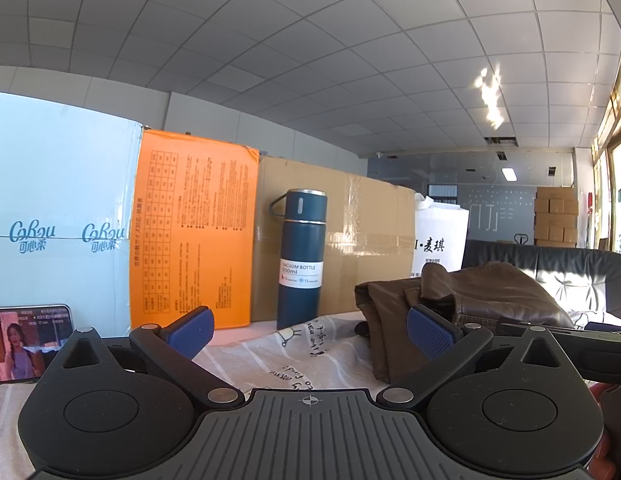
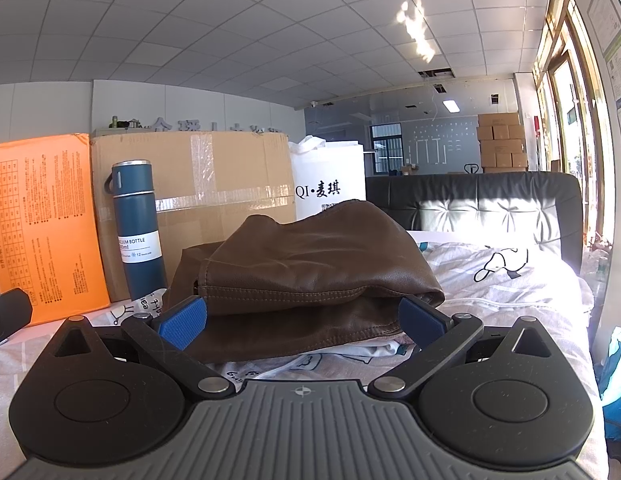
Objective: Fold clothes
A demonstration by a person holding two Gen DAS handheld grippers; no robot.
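A brown leather garment [image 2: 310,268] lies bunched in a folded heap on the printed bed sheet [image 2: 510,288]. In the left wrist view it sits to the right [image 1: 490,296]. My right gripper [image 2: 302,320] is open, its blue pads on either side of the garment's near edge, close in front of it. My left gripper [image 1: 310,330] is open and empty, to the left of the garment, above the sheet [image 1: 270,356]. The right gripper's body shows at the right edge of the left wrist view [image 1: 570,336].
A blue vacuum bottle [image 1: 300,260] stands upright on the bed just left of the garment. Behind it stand an orange box [image 1: 194,232], a cardboard box [image 1: 350,240], a pale blue box [image 1: 58,208] and a white bag [image 2: 330,184]. A phone [image 1: 26,344] leans at left. A black headboard [image 2: 490,200] is at right.
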